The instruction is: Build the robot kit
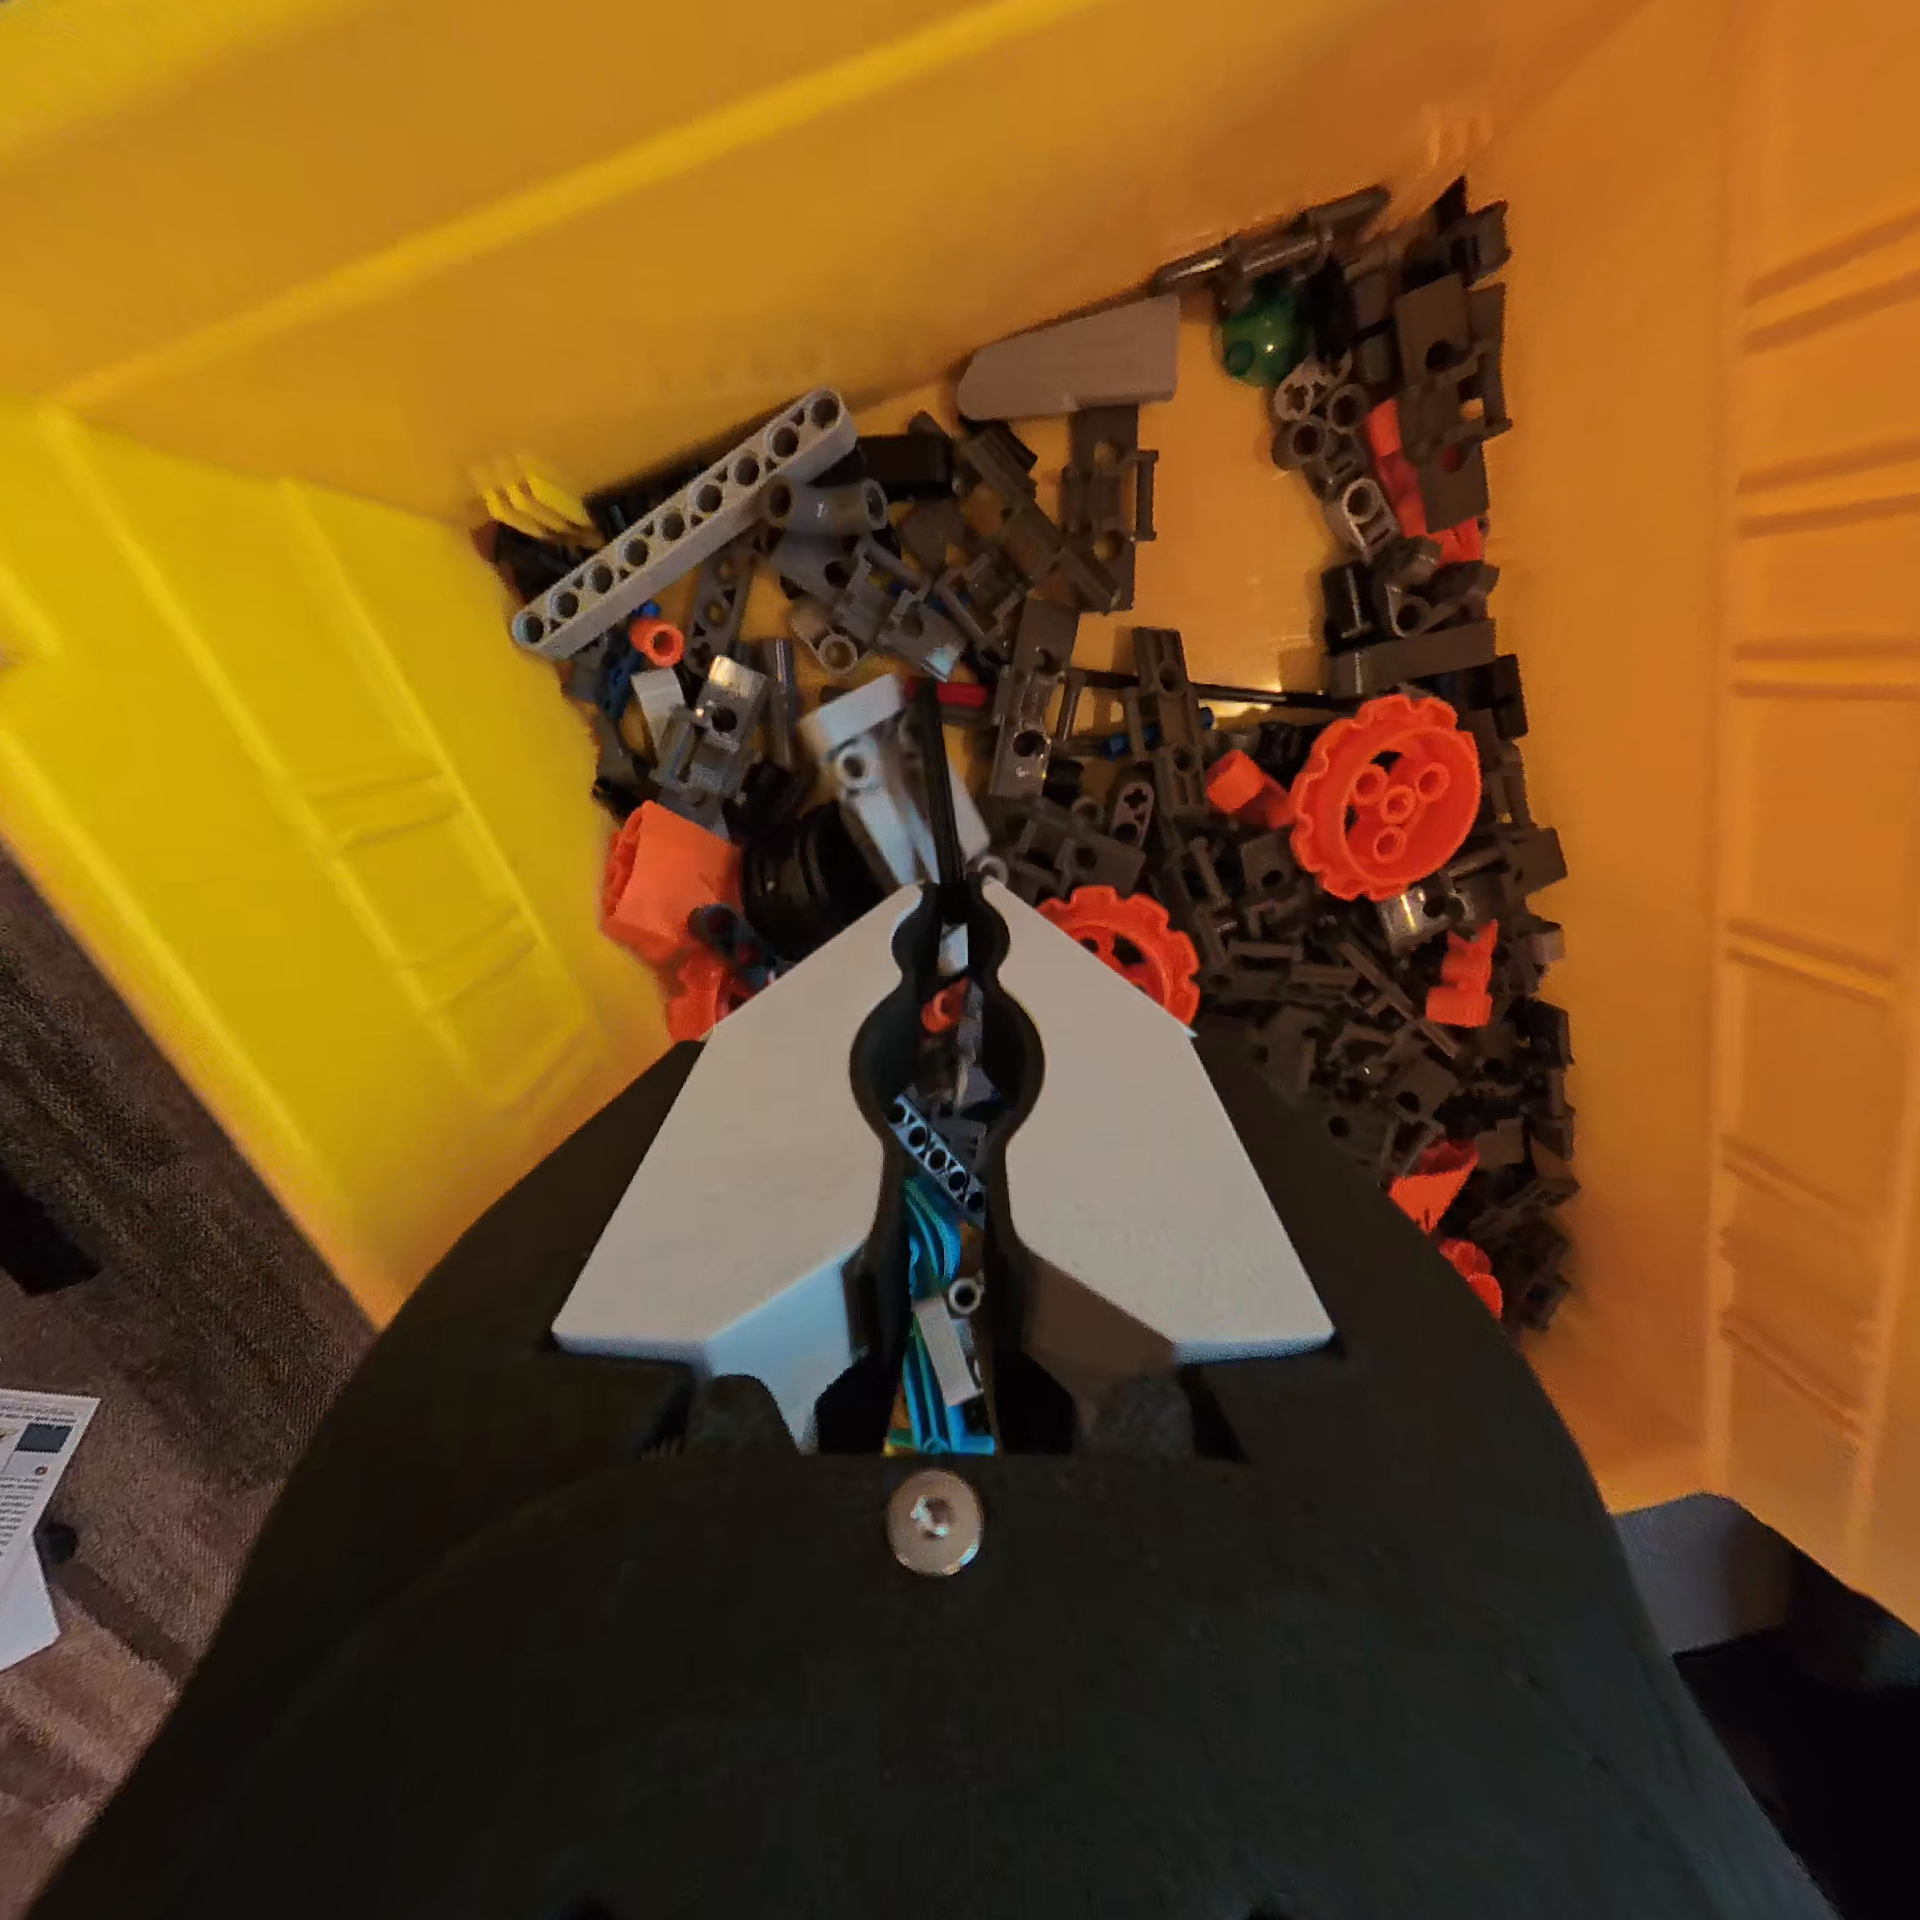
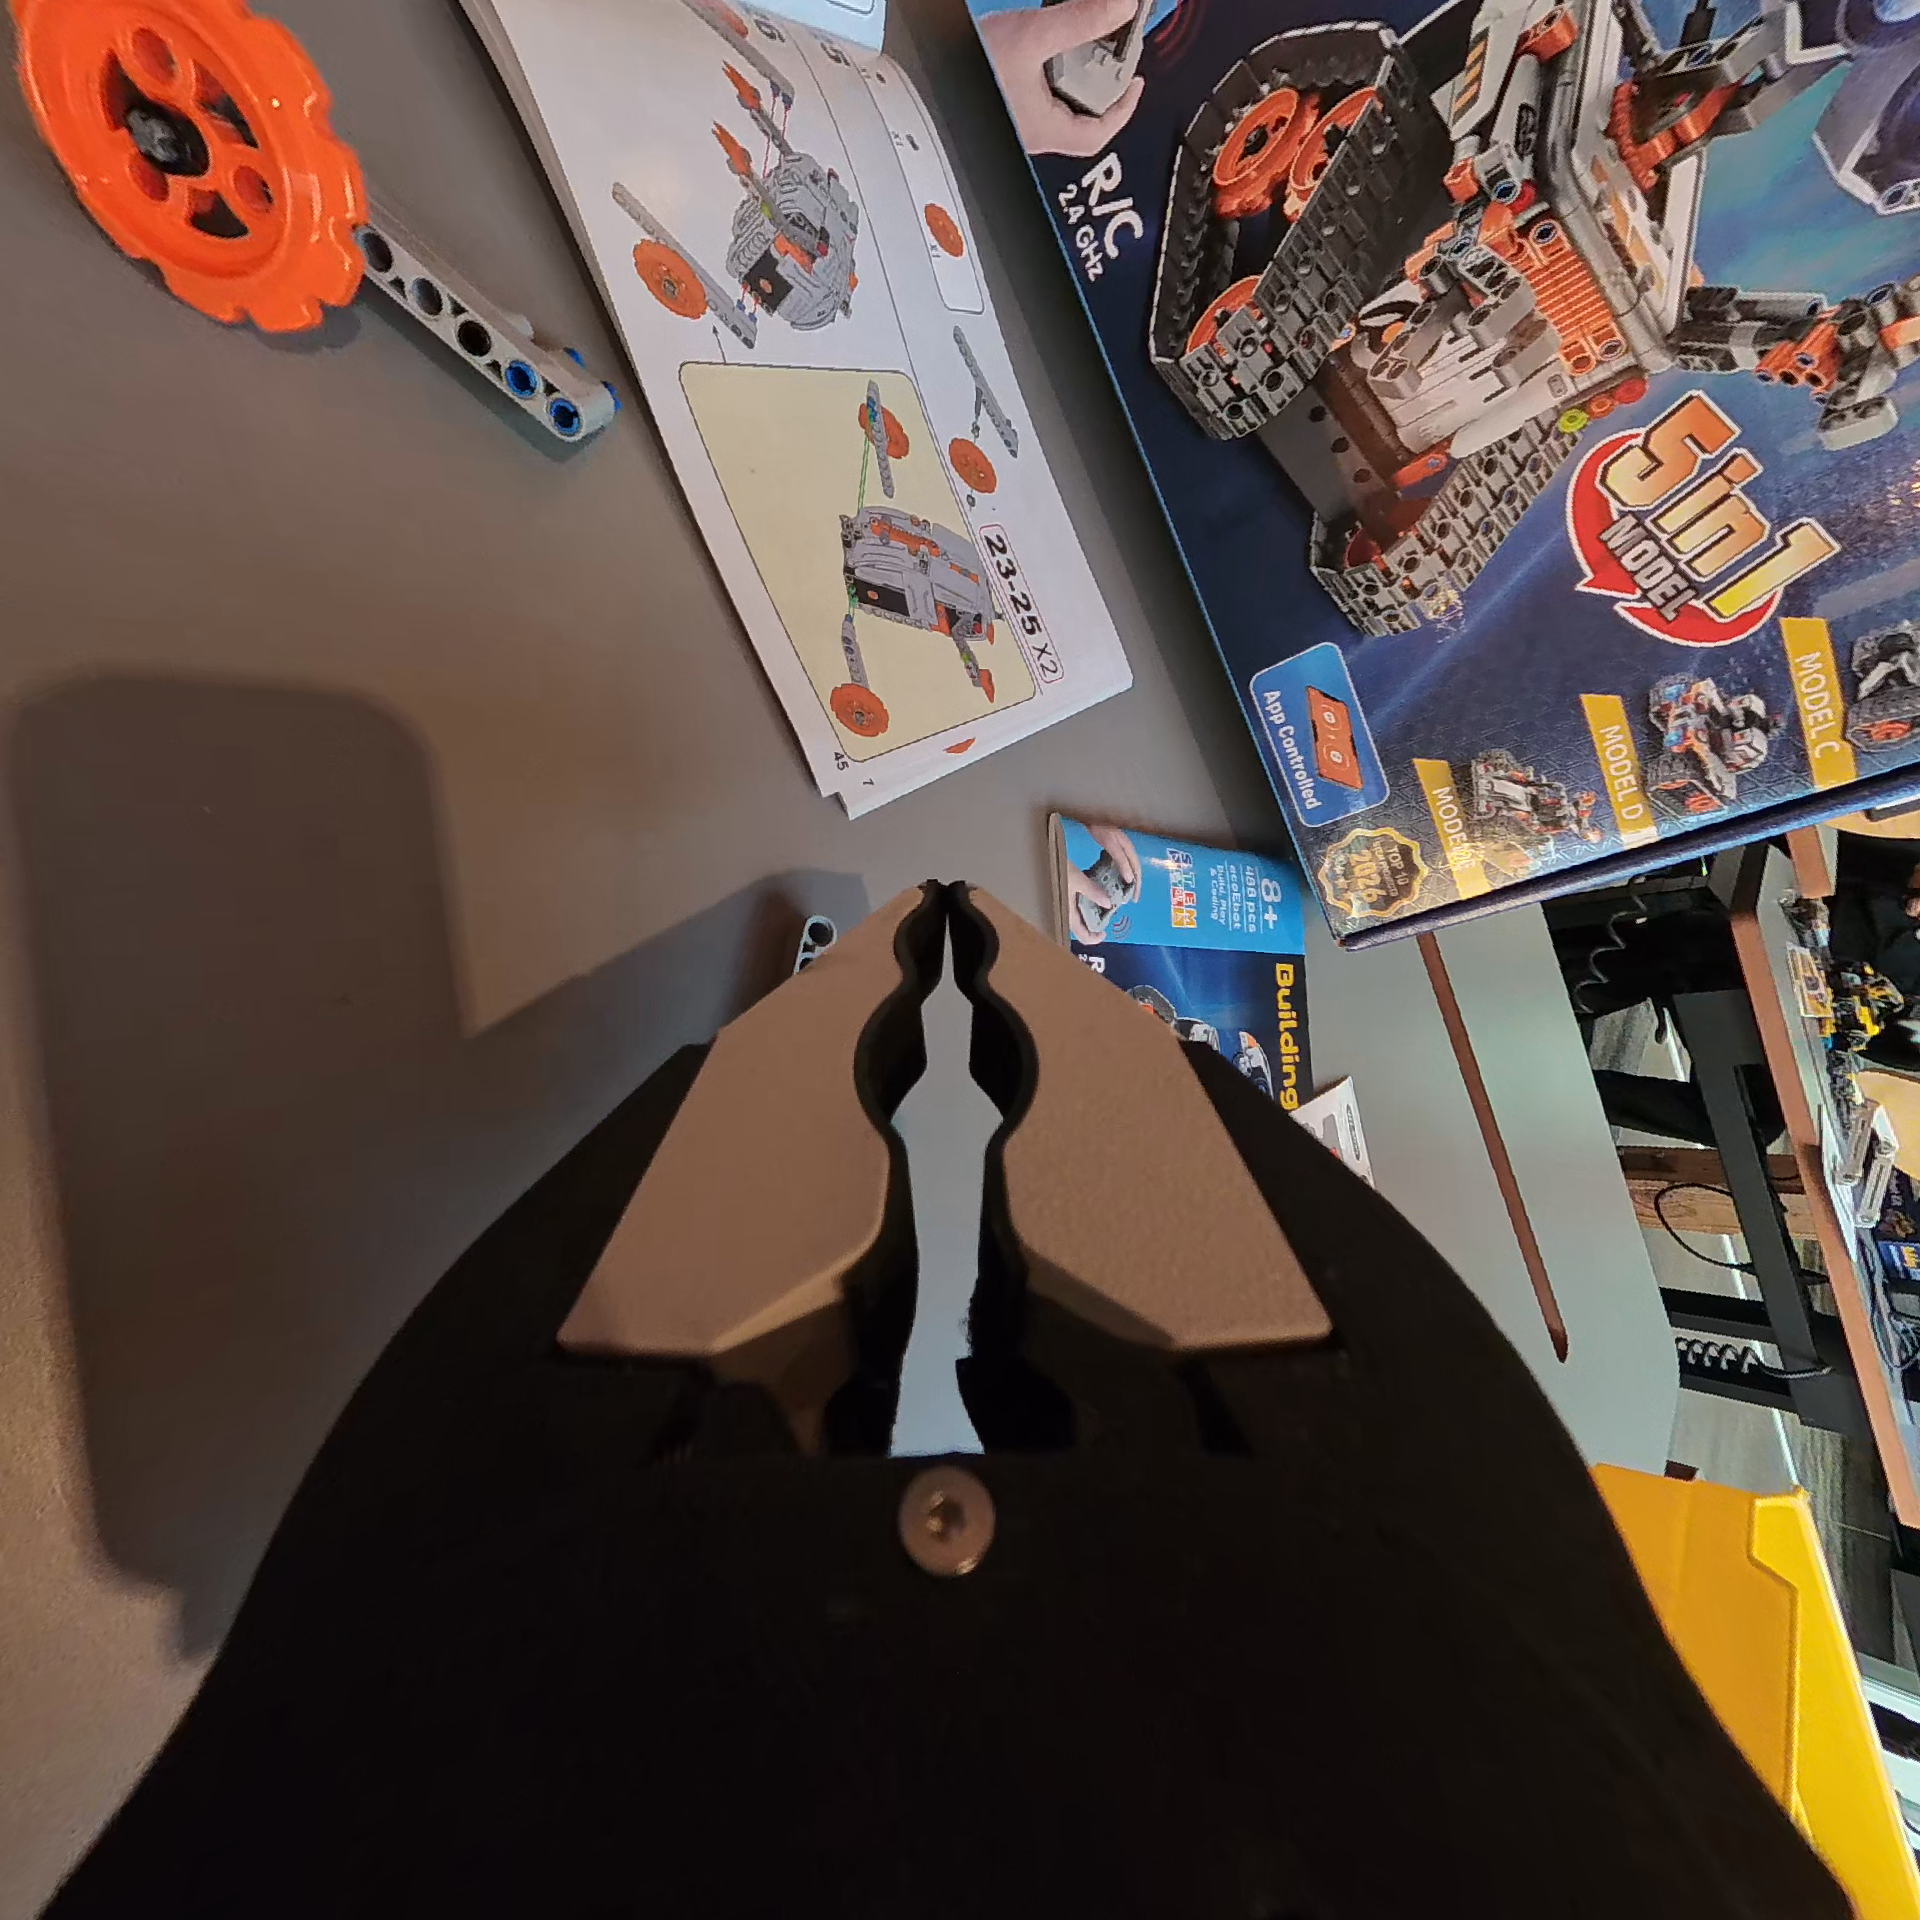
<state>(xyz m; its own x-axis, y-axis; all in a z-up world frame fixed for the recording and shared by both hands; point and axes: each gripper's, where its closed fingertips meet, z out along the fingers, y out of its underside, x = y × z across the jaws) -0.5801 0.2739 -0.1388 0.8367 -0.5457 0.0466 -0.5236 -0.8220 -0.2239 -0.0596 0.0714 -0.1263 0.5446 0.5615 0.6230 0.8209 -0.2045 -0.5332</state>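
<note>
A thin black axle rod [image 1: 940, 800] is pinched at the very tips of the left gripper [image 1: 948, 902], its jaws drawn together on the rod's near end while the rest sticks out forward over the heap of grey, black and orange building pieces [image 1: 1195, 831] in the yellow bin [image 1: 727, 260]. The gripper sits inside the bin, above the pile near the left wall. Around the rod lie a light grey perforated beam [image 1: 691, 525], a black tyre [image 1: 800, 873] and a large orange toothed wheel [image 1: 1387, 798].

The right gripper [image 2: 943, 891] has its jaws closed tip to tip with nothing visible between them, and hovers over the grey worktop [image 2: 260, 623]. A small grey beam end [image 2: 816, 932] lies just beside its left finger. Farther off are an open instruction booklet [image 2: 831, 416], an orange wheel mounted on a grey beam [image 2: 192, 156] at the far left corner, and the kit box [image 2: 1507, 416].

The hold on the rod looks slight, at its end only, so it could swivel or slip back into the pile; its free end could also snag neighbouring pieces.
</note>
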